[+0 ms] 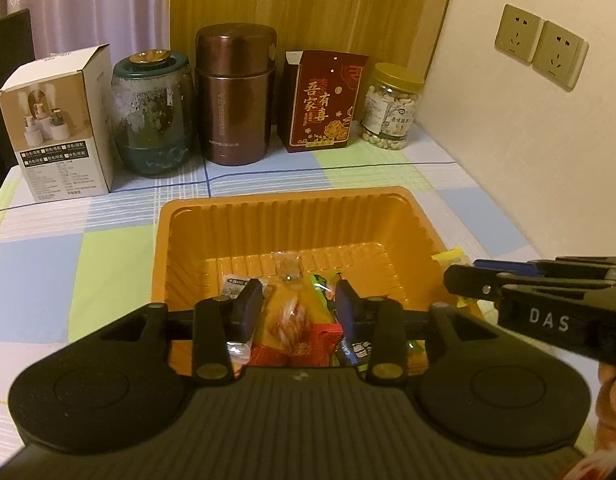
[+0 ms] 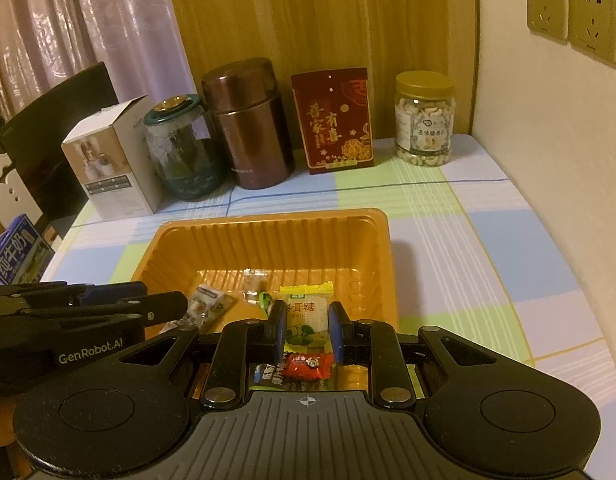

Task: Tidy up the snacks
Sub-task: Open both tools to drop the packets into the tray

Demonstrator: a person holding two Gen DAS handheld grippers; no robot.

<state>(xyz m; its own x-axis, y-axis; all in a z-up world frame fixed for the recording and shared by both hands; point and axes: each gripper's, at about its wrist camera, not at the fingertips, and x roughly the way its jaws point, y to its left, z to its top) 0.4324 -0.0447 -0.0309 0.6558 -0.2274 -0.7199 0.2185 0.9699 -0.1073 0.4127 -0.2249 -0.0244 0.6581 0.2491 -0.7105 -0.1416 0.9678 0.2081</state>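
Both grippers hang over the near side of the orange ribbed plastic tray (image 1: 300, 216) on the checked-cloth counter (image 1: 68, 264), where wrapped snacks collect. Left gripper (image 1: 298, 300) stands slightly parted, gripping nothing, a red-and-yellow wrapped sweet (image 1: 296, 320) lying loose beneath. Right gripper (image 2: 307, 322) is narrowed on a yellow-green candy packet (image 2: 306, 312), apparently to set it down inside.

Along the back of the checked counter (image 2: 488, 240) are ranged a white carton (image 2: 108, 160), a green-lidded glass jar (image 2: 180, 148), a brown flask (image 2: 252, 124), a red box (image 2: 336, 120) and a nut jar (image 2: 424, 120); two sockets (image 2: 572, 16) are set in the wall.
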